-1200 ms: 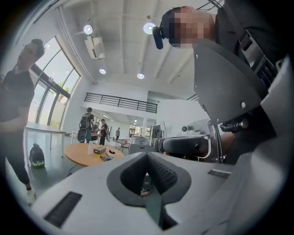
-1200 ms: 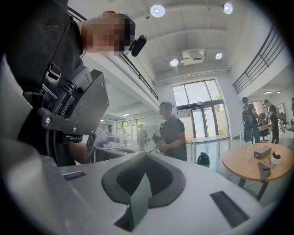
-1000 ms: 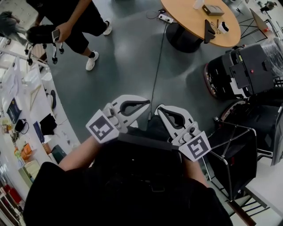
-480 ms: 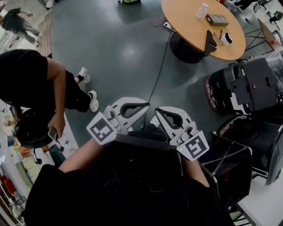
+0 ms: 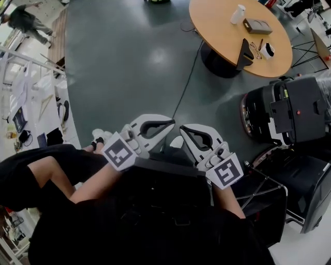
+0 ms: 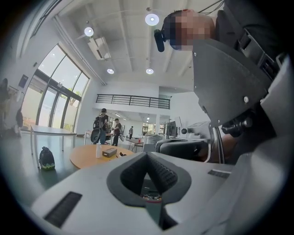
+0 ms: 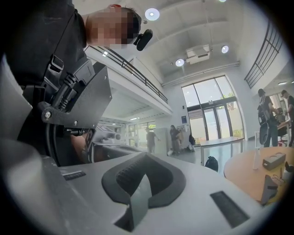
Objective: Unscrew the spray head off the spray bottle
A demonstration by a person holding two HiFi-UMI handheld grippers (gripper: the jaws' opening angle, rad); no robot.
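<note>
- Two grippers are showing, the left gripper [image 5: 166, 123] and the right gripper [image 5: 186, 130], each carrying one marker cube [image 5: 119, 152].
- Both sets of jaws are sitting pressed together with nothing pinched between them; the left gripper view [image 6: 148, 158] and the right gripper view [image 7: 146, 172] are each showing the ridged pads meeting.
- One white spray bottle [image 5: 238, 14] is standing upright on the far side of the one round wooden worktop [image 5: 222, 28], well apart from both grippers; its head is too small to make out.
- Three other things are lying on that worktop: a grey box [image 5: 257, 26] just beside the bottle, a black wedge-shaped stand [image 5: 243, 50] at the near edge, and a small white-and-black item [image 5: 267, 50].
- Open grey floor [image 5: 134, 67] is lying between the grippers and the worktop, with one dark cable [image 5: 183, 85] running across it.
- One black wheeled machine [image 5: 289, 106] is sitting on the right, just beside the worktop.
- One person in black [image 5: 31, 173] is bending close on the left, white shoes [image 5: 101, 137] near the left gripper; another is standing far off at the top left.
- Both hands are holding the grippers close in front of the chest, side by side, roughly level, tips angling toward each other and almost touching.
</note>
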